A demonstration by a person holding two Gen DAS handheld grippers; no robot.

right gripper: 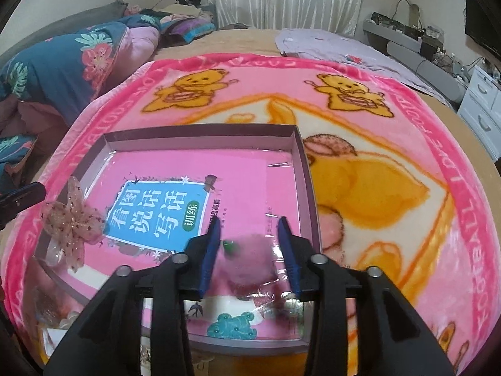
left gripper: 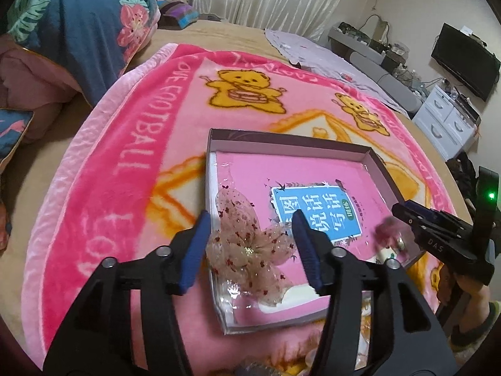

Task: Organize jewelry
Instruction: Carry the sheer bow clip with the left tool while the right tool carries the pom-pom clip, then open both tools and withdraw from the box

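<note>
A shallow grey box point(left gripper: 291, 144) point(right gripper: 200, 134) lies on a pink bear blanket, holding a pink book with a blue label point(left gripper: 316, 216) point(right gripper: 156, 213). A sheer beige glitter bow hair clip point(left gripper: 247, 250) point(right gripper: 69, 222) rests on the box's left edge, between the open jaws of my left gripper point(left gripper: 250, 244). My right gripper point(right gripper: 249, 247) point(left gripper: 438, 235) is open over the box's right side, with a blurred pink fluffy hair accessory point(right gripper: 250, 250) point(left gripper: 389, 235) between its fingers; I cannot tell if it touches them.
The pink bear blanket point(left gripper: 125, 156) point(right gripper: 391, 188) covers a bed. A blue floral quilt point(left gripper: 78, 31) is piled at the far left. A lilac sheet point(right gripper: 344, 50) lies at the far right. A white drawer unit point(left gripper: 447, 116) and a TV point(left gripper: 463, 59) stand beyond the bed.
</note>
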